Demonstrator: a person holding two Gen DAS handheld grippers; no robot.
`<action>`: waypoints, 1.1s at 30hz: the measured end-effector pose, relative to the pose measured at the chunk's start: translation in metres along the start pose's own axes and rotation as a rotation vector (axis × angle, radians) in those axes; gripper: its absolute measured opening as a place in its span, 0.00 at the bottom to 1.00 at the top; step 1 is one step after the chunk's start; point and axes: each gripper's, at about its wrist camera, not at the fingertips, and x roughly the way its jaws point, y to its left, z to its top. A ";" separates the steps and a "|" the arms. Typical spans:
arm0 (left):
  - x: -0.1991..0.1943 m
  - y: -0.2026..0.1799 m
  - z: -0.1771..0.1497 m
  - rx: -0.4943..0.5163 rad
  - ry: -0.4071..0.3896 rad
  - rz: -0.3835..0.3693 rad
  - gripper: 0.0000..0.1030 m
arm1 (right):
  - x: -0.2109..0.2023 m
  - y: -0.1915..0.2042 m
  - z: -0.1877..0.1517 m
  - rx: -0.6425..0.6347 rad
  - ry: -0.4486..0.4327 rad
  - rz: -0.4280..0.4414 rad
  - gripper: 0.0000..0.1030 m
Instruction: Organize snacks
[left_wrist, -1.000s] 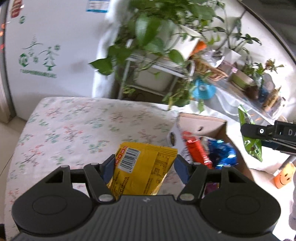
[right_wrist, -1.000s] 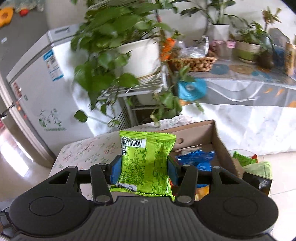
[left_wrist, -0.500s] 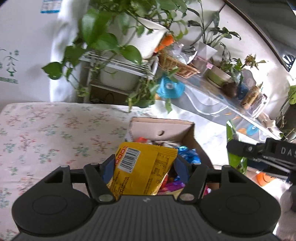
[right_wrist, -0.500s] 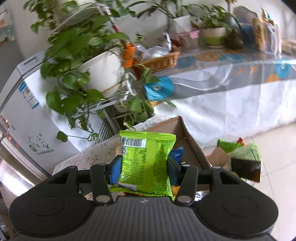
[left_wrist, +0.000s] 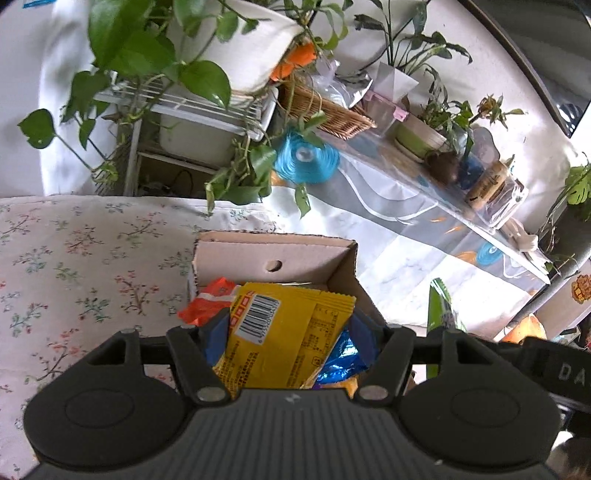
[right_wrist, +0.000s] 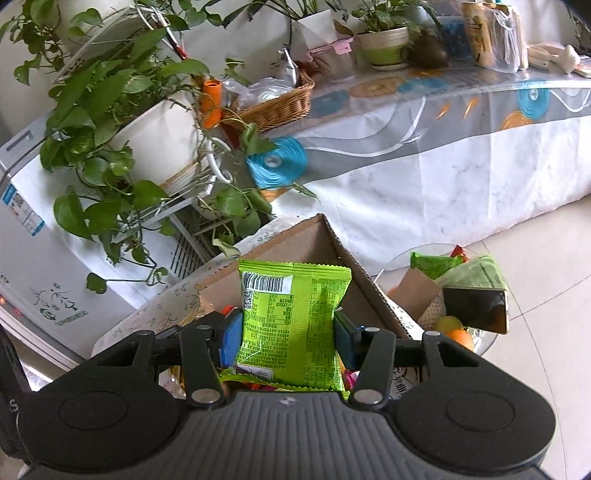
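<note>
yellow packet (left_wrist: 291, 332) clamped in left tool (left_wrist: 290, 334), above box (left_wrist: 273, 254)

Legible marks: white letters "DA", cut off at the frame edge, on the black gripper body (left_wrist: 554, 369); barcodes, digits unreadable, on the yellow snack packet (left_wrist: 291, 336) and green snack packet (right_wrist: 291, 317), whose small print is illegible.

The cardboard box (left_wrist: 275, 254) at frame centre is open at the top; packets (left_wrist: 208, 302) already cover its floor. The floral counter (left_wrist: 85, 266) at left is bare and passable. Trailing plant leaves (left_wrist: 255, 166) overhang the box's far wall at upper centre.
</note>
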 end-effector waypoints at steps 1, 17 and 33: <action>0.002 -0.001 0.001 0.005 0.005 0.001 0.66 | 0.001 -0.001 0.000 0.012 0.005 -0.003 0.57; -0.020 -0.009 -0.011 0.106 0.073 0.215 0.93 | 0.002 -0.005 0.001 0.034 0.003 -0.050 0.81; -0.064 -0.005 -0.029 0.116 0.085 0.341 0.97 | -0.005 0.012 -0.005 -0.121 -0.008 -0.120 0.94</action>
